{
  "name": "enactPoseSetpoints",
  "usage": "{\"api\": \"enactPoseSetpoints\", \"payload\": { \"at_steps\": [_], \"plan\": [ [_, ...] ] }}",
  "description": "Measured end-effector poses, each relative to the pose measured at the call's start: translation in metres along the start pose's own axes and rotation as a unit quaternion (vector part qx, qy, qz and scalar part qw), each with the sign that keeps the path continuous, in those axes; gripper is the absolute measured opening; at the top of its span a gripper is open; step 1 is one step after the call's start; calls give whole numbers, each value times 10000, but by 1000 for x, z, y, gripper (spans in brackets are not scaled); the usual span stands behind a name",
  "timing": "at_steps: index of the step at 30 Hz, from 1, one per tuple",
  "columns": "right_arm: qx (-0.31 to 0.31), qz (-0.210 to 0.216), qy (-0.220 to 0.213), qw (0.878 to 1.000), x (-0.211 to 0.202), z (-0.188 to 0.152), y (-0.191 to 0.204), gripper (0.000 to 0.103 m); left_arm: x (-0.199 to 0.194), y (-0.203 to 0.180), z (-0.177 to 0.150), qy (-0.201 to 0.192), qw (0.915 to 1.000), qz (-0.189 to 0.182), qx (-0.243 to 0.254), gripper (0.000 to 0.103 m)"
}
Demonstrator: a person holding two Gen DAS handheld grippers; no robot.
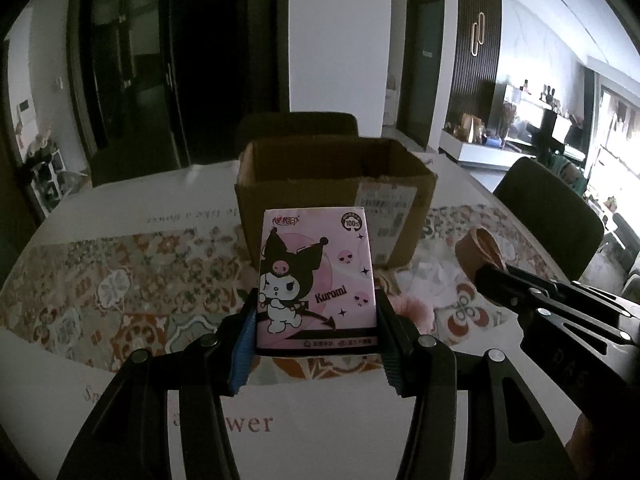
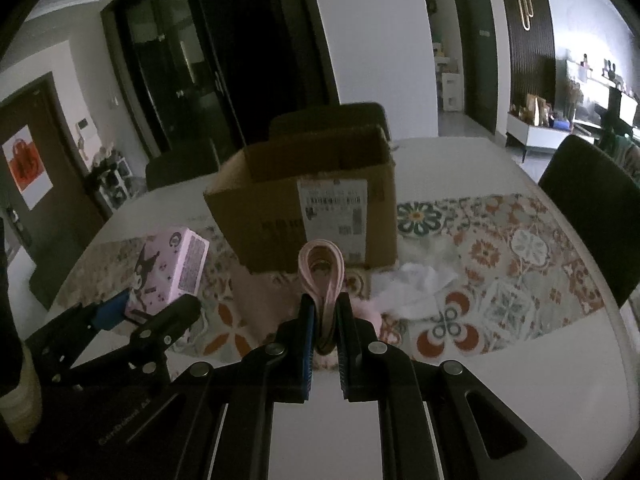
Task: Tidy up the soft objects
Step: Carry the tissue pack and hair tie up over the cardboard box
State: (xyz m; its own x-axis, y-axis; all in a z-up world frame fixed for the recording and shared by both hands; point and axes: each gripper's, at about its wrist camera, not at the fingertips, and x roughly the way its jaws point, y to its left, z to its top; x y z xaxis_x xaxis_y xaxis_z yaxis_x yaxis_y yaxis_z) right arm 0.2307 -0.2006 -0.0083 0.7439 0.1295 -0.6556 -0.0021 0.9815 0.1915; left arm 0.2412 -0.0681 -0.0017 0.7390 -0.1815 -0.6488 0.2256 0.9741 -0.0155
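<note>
The left gripper clamped a pink Kuromi tissue pack upright between its fingers; the right gripper pinched a looped pink band before the cardboard box.

- A round white table carries a flowered runner across its middle.
- Grey lettering is printed on the near part of the table.
- Dark chairs stand around it: one at the far side, one at the right.
- Dark glass doors fill the far left wall.
- A white pillar rises behind the far chair.
- A low white sideboard with small items stands far right.
- A red picture hangs on a door at far left.
</note>
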Motion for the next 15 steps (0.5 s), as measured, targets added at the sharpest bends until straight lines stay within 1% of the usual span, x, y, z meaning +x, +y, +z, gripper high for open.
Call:
{"api": "enactPoseSetpoints", "payload": {
  "at_steps": [7, 15],
  "plan": [
    [5, 25, -255, 9997, 0, 21, 4, 12, 1, 7, 20, -170, 9998, 2, -54, 52],
    [26, 49, -402, 9992, 6, 39, 6, 12, 8, 11, 40, -297, 9995, 41, -6, 52]
  ]
}}
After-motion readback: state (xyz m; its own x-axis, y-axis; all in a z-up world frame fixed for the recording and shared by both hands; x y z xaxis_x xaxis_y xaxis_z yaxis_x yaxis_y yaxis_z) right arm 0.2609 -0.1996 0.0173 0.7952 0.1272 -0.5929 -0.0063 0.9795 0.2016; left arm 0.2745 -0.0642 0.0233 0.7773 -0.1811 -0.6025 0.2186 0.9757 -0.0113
